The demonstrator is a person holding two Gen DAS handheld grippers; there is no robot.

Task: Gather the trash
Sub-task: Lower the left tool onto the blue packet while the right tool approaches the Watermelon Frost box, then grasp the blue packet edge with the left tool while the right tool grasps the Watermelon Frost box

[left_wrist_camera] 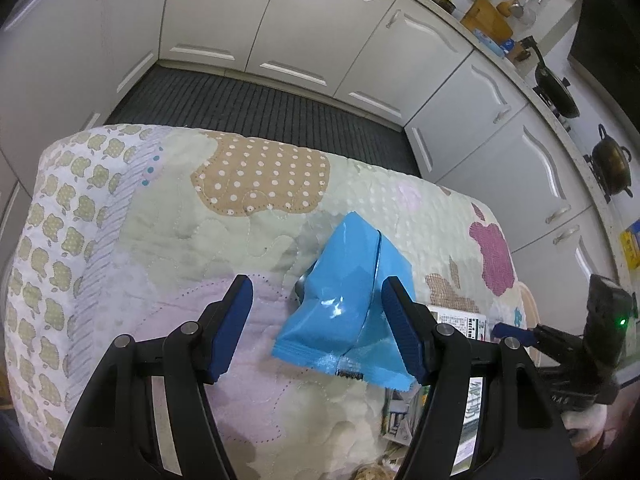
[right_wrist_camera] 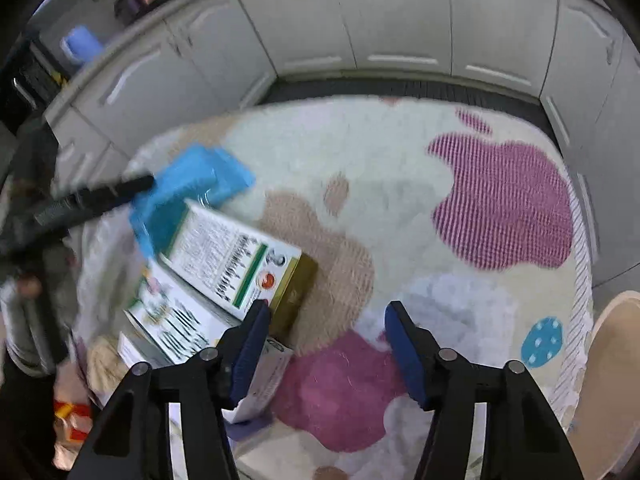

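Here, blue wrapper point(left_wrist_camera: 344, 304) between left claw point(left_wrist_camera: 316, 328) pads

Kitchen with white cabinets around a quilt-covered tabletop

White cabinet doors point(left_wrist_camera: 320, 28) line the far wall and right side; a dark ribbed floor mat point(left_wrist_camera: 256, 108) lies below, a patchwork quilt point(left_wrist_camera: 168, 216) covers the tabletop, and pans sit on the right-hand counter point(left_wrist_camera: 560, 92).

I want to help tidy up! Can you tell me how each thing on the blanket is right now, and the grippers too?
Blue packet: crumpled, lying on the quilt, between the left gripper's fingers, not squeezed.
White box: lying flat beside the packet, closed as far as shows.
Left gripper: open.
Right gripper: open, nothing between its fingers, over the quilt.
Cupboard doors: closed.
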